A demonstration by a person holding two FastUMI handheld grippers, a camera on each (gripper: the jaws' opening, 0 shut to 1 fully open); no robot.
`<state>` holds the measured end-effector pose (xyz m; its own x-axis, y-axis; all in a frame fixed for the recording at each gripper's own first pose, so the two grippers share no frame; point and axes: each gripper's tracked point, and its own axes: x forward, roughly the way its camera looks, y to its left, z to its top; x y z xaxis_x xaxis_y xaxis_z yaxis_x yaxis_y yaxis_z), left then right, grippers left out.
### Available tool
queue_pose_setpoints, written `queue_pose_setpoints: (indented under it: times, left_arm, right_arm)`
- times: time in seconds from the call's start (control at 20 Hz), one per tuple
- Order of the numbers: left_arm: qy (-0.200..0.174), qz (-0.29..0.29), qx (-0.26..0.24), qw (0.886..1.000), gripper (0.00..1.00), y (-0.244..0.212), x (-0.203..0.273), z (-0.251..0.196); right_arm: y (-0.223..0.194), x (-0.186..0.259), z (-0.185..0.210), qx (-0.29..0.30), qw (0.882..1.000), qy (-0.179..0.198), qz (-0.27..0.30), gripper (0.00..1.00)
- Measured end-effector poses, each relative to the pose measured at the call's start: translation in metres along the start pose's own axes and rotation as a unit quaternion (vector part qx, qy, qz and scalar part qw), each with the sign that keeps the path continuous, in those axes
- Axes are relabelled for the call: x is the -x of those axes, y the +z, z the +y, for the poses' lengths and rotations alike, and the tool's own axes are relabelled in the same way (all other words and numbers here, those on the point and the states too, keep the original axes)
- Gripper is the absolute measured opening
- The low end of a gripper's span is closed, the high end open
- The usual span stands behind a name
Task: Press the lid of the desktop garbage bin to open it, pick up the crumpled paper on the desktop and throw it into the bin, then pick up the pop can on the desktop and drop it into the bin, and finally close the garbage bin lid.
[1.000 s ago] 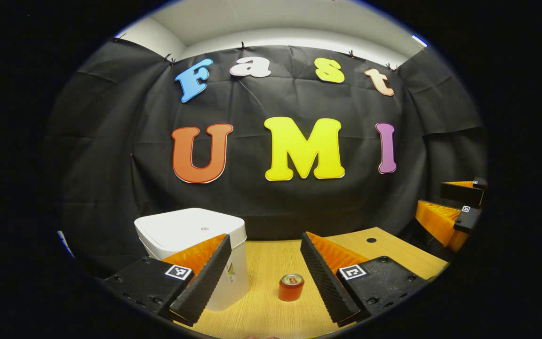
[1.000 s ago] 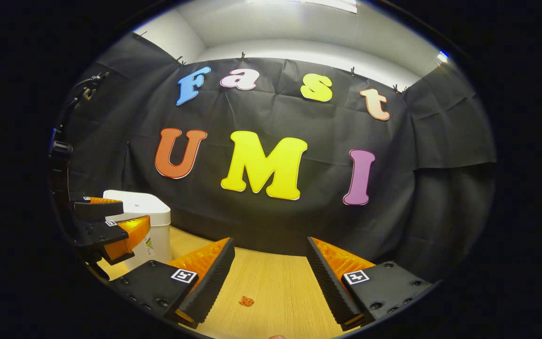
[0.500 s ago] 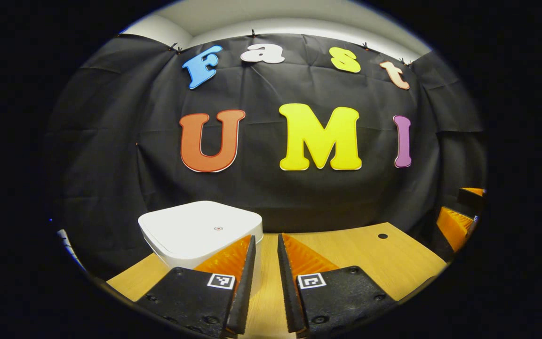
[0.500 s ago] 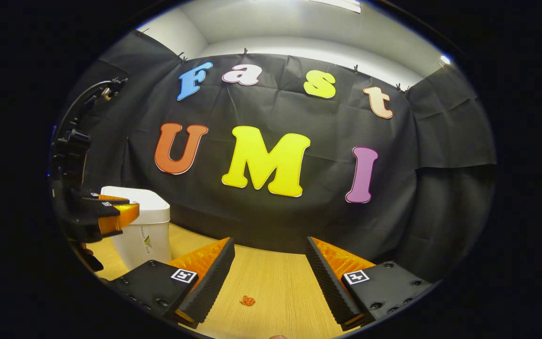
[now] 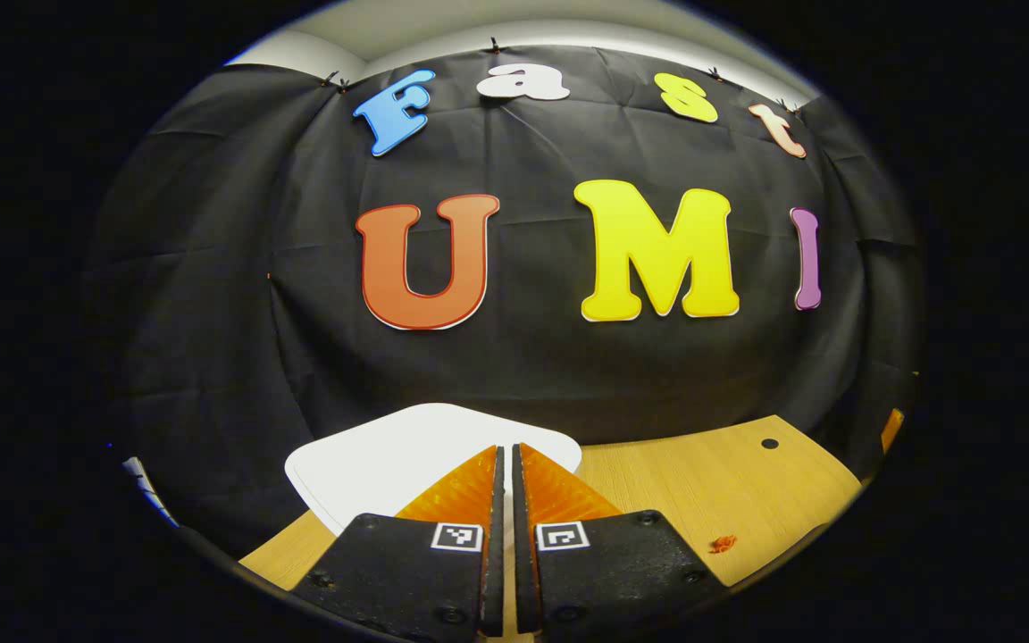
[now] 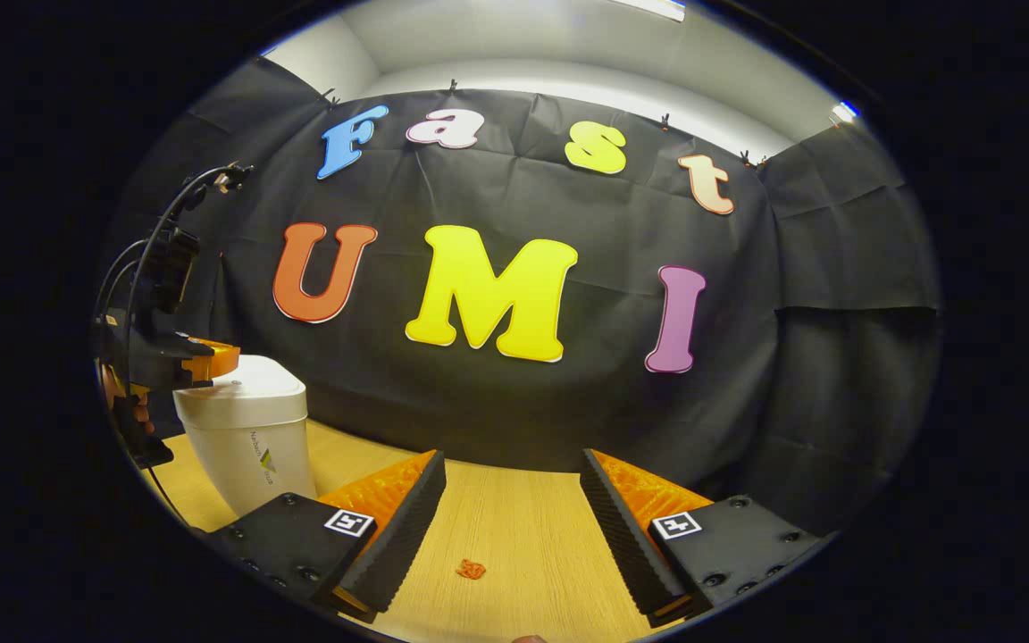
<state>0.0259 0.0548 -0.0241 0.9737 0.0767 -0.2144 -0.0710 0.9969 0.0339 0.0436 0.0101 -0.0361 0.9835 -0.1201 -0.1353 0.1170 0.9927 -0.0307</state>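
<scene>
Two grippers, one bin, one scrap of crumpled paper — that is the count on this desk. The left gripper (image 5: pixel 504 464) sits with its fingers drawn almost together, a thin slit between them and nothing held in it, and its tips hang over the near edge of the white lid (image 5: pixel 389 455) of the garbage bin (image 6: pixel 246 429). Whether they actually touch the lid cannot be told from the left gripper view. From the right gripper view the same tool (image 6: pixel 202 359) appears far off at the left, poised just at the bin's top, a hand (image 6: pixel 126 406) partly visible below it and cables looping up behind.

The bin's lid is down, flat and closed. One small logo and a line of print run down the bin's side — too small to read. Each finger block carries one square black-and-white marker tag, four in all; they are patterns, not words.

The right gripper (image 6: pixel 513 500) hangs over the wooden desktop (image 6: pixel 532 554) with its fingers spread wide apart, empty. One orange-red crumpled paper (image 6: pixel 471 569) lies on the wood between and just ahead of those fingers, touching neither. The left gripper view catches that paper (image 5: pixel 723 543) too, off to its right, well apart from the bin. One dark round hole (image 5: pixel 770 443) marks the desktop's far corner.
</scene>
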Motion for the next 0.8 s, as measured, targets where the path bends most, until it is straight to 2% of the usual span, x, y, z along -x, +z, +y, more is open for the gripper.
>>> queue_pose_setpoints:
  times: [0.15, 0.35, 0.55, 0.8]
  left_arm:
    - [-0.011, 0.028, 0.006, 1.000, 0.05, -0.009, 0.001, -0.002]
    - [-0.005, 0.057, 0.008, 0.998, 0.03, -0.019, 0.003, 0.000]
    - [0.005, 0.063, 0.004, 0.998, 0.03, -0.021, 0.003, 0.003]
    - [0.002, 0.056, 0.038, 0.998, 0.03, -0.021, 0.002, -0.003]
  right_arm:
    - [0.001, -0.001, 0.011, -0.002, 1.000, 0.003, 0.001, 0.97]
    - [0.007, -0.001, 0.020, 0.004, 1.000, 0.026, -0.005, 0.97]
    - [0.004, -0.008, 0.018, -0.002, 0.999, 0.044, -0.004, 0.97]
    - [0.000, -0.013, 0.020, 0.001, 0.998, 0.060, -0.005, 0.97]
